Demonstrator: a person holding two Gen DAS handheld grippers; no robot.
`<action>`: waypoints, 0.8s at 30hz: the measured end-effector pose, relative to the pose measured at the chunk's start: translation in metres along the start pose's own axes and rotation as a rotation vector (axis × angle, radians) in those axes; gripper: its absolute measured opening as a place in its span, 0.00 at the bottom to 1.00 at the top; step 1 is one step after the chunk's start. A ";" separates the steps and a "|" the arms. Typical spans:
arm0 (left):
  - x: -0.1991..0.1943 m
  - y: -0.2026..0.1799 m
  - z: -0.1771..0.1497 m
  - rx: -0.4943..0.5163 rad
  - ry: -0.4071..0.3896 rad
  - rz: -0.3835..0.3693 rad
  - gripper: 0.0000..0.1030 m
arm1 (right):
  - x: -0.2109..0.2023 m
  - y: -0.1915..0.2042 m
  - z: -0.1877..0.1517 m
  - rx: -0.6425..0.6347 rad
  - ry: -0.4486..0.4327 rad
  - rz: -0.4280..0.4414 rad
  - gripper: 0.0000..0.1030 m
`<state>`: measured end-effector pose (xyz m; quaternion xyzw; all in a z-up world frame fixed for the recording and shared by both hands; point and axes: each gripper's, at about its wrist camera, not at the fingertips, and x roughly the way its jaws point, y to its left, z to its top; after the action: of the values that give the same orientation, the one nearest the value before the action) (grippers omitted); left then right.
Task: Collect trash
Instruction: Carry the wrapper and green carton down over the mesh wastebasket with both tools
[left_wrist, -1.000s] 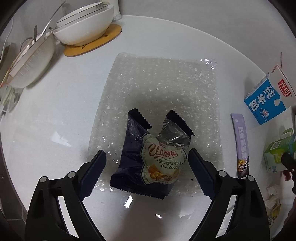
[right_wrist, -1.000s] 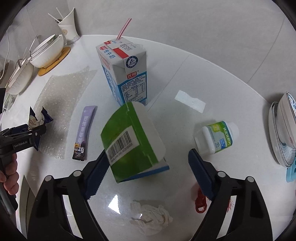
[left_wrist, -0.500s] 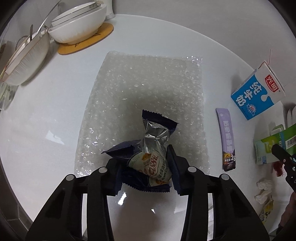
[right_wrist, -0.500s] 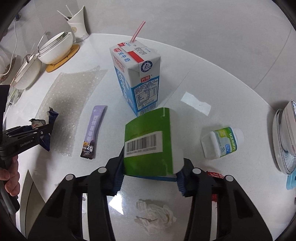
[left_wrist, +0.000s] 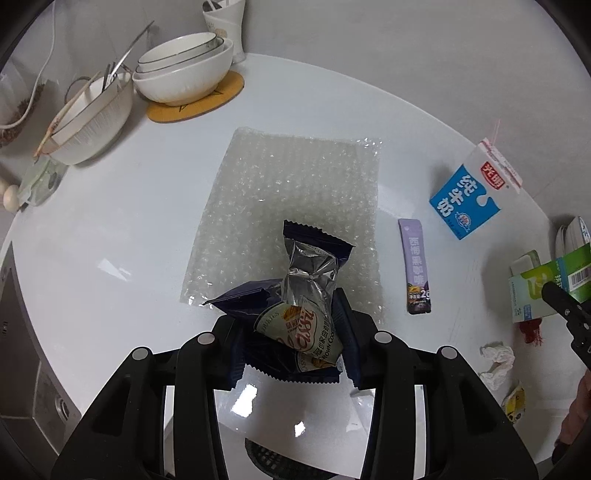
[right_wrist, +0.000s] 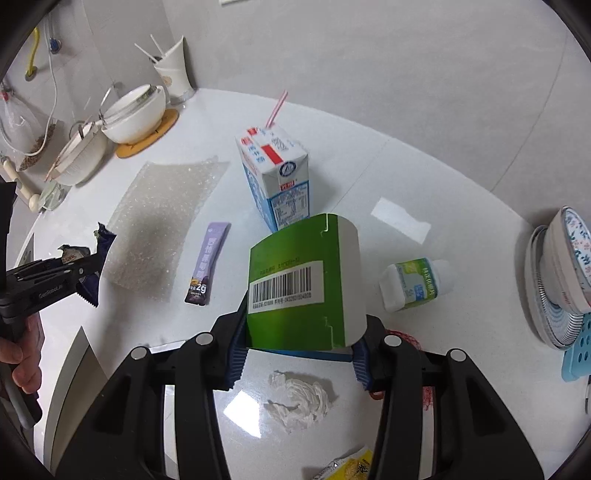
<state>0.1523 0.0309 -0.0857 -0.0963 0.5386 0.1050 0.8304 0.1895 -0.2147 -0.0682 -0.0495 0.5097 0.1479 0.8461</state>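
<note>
Gripping cookie wrapper (left_wrist: 306, 325) & green carton (right_wrist: 303, 284), both off table (left_wrist: 129, 221).

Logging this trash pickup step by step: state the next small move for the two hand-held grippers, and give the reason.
Probably carry both pieces off the table toward wherever trash goes; no bin is in view. The left hand-held gripper is shut on the cookie wrapper, lifted off the bubble wrap. The right hand-held gripper clamps the green carton.

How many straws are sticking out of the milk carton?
1. A pink-striped straw pokes from the top of the blue milk carton standing behind the green box. None other shows.
</note>
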 end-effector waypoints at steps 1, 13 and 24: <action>-0.007 -0.001 -0.004 0.005 -0.013 -0.011 0.39 | -0.005 0.000 -0.004 0.006 -0.014 -0.012 0.43; -0.064 -0.022 -0.047 0.135 -0.075 -0.114 0.40 | -0.068 0.020 -0.044 0.085 -0.090 -0.078 0.43; -0.108 -0.022 -0.078 0.174 -0.126 -0.163 0.40 | -0.109 0.050 -0.081 0.097 -0.115 -0.092 0.43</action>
<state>0.0471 -0.0193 -0.0178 -0.0608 0.4827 -0.0041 0.8737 0.0581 -0.2080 -0.0078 -0.0229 0.4639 0.0866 0.8813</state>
